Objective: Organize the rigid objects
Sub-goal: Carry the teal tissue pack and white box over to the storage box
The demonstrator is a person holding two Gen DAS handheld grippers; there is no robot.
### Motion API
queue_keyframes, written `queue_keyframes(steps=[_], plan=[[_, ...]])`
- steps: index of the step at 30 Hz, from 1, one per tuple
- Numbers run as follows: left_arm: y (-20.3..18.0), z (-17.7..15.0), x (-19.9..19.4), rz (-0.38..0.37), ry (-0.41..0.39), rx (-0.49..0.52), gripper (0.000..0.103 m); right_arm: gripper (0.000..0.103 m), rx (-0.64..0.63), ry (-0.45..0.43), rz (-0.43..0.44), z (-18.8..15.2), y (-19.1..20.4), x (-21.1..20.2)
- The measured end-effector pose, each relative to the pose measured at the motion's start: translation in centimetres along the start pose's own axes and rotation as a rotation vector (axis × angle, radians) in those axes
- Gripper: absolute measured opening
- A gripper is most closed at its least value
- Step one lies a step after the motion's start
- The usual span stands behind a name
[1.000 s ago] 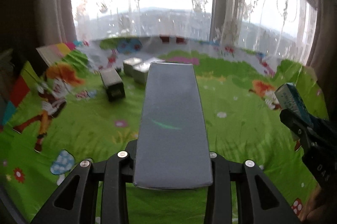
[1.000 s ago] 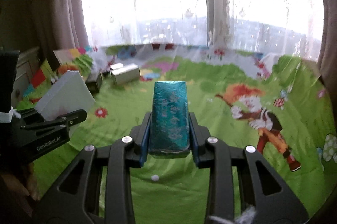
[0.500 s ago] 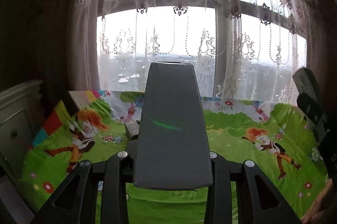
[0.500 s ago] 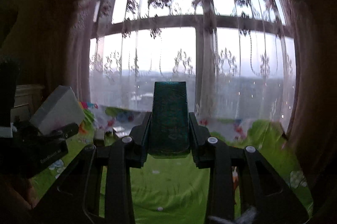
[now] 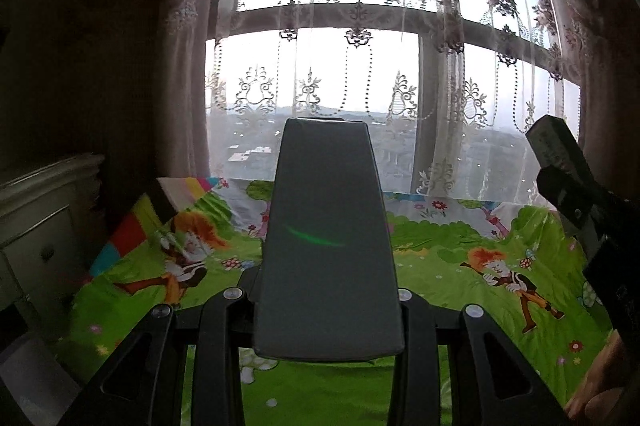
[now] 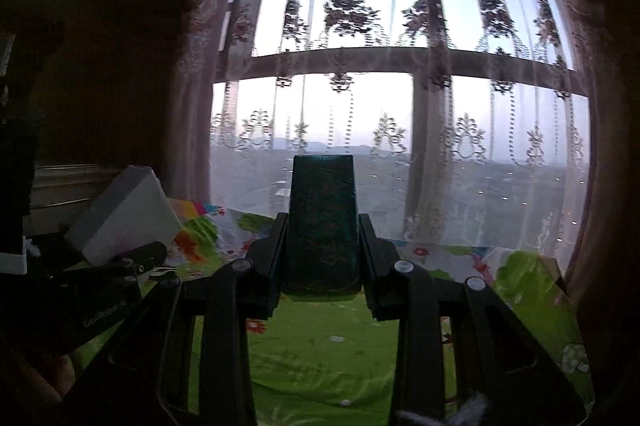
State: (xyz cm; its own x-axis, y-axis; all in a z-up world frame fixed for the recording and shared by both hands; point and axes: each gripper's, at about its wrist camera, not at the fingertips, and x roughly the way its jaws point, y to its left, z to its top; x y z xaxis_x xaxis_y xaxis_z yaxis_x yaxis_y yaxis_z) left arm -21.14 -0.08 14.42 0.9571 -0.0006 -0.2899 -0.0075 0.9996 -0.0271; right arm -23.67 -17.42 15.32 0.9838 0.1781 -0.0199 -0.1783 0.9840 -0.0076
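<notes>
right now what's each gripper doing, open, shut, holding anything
left gripper: shut on a flat grey box
right gripper: shut on a narrow teal box

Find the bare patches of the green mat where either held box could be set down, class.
Free: the mat right of the grey box, toward the cartoon figure; also below the teal box. Crowded: the left edge by the striped pillow; the mat behind both boxes is hidden.
</notes>
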Motion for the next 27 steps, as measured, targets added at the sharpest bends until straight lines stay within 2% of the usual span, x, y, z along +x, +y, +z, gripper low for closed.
queue_keyframes(steps=[7, 18, 27], plan=[[2.7, -0.8, -2.2, 0.045, 0.013, -0.019, 0.036, 0.037, -0.021, 0.033, 0.151, 0.4, 3.3, -0.4], [7.2, -1.7, -5.7, 0.155, 0.000, -0.057, 0.036, 0.037, -0.114, 0.012, 0.330, 0.6, 9.1, -2.0], [11.2, -3.8, -7.6, 0.246, 0.056, -0.098, 0.036, 0.037, -0.187, 0.016, 0.469, 0.4, 13.4, -2.8]])
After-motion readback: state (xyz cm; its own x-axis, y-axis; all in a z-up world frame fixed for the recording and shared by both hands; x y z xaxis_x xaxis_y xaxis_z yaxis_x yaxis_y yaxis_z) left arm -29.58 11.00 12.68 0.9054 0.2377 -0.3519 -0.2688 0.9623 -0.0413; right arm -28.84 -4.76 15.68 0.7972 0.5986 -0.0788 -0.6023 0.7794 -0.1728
